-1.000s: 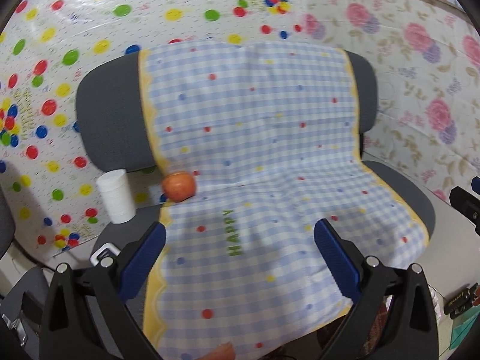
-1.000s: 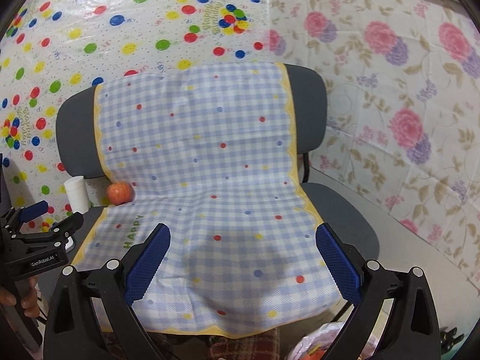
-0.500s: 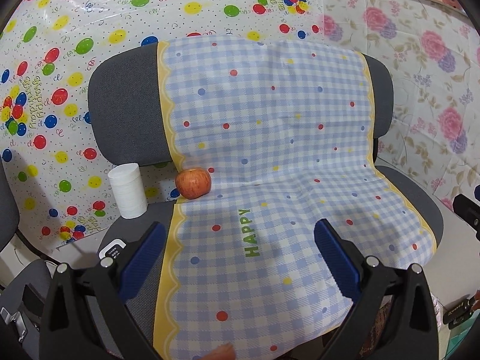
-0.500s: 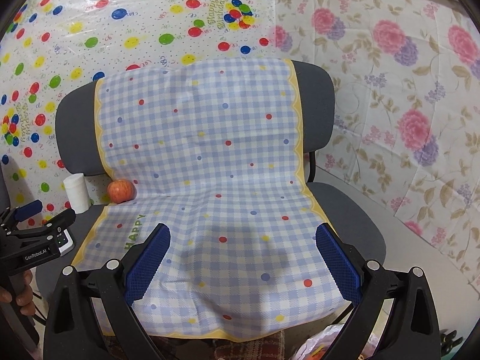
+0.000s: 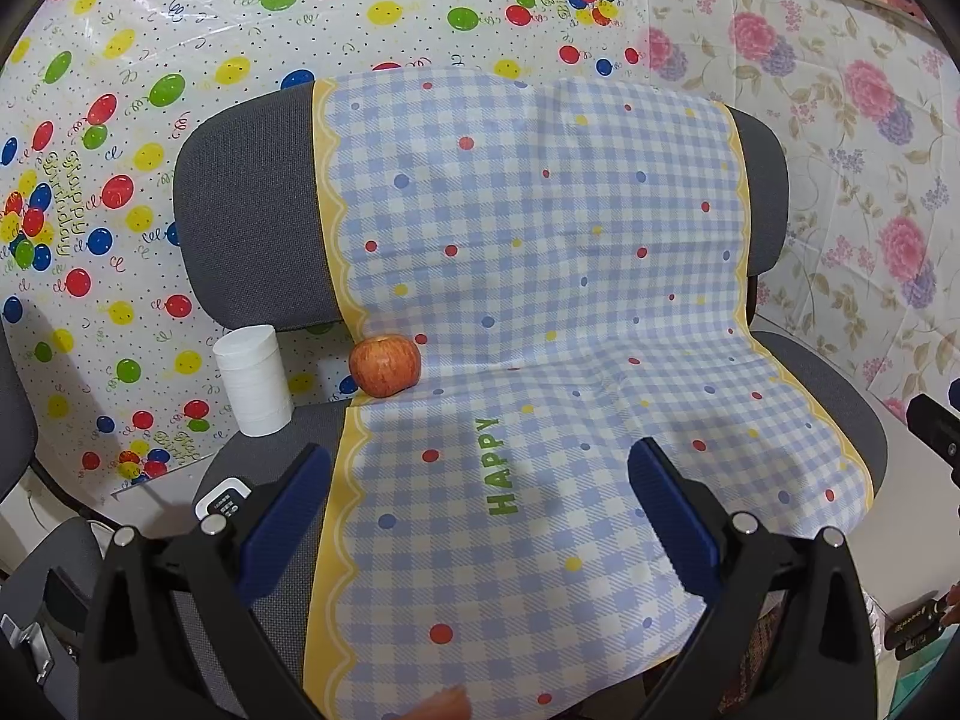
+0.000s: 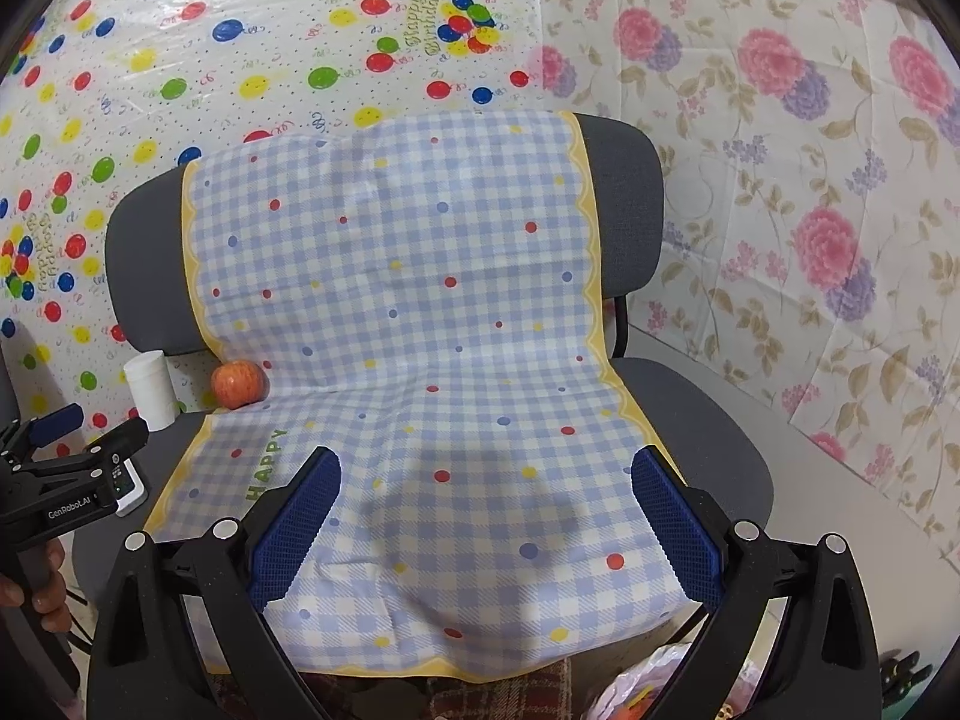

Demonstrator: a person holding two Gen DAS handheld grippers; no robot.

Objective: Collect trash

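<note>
Left gripper [image 5: 480, 510] fingers spread wide, holding nothing, hovering over front of seat. Right gripper [image 6: 486, 516] same deal, jaws apart and empty, above cloth's front edge. Checkered cloth [image 5: 540, 300] draped over grey chair [image 5: 252, 210]. Further back, apple [image 5: 384, 366] sitting at seat crease on cloth's left edge. White paper cup [image 5: 255, 381] upright just left of apple, on bare seat. Balloon-print sheet [image 5: 150, 90] behind.
</note>
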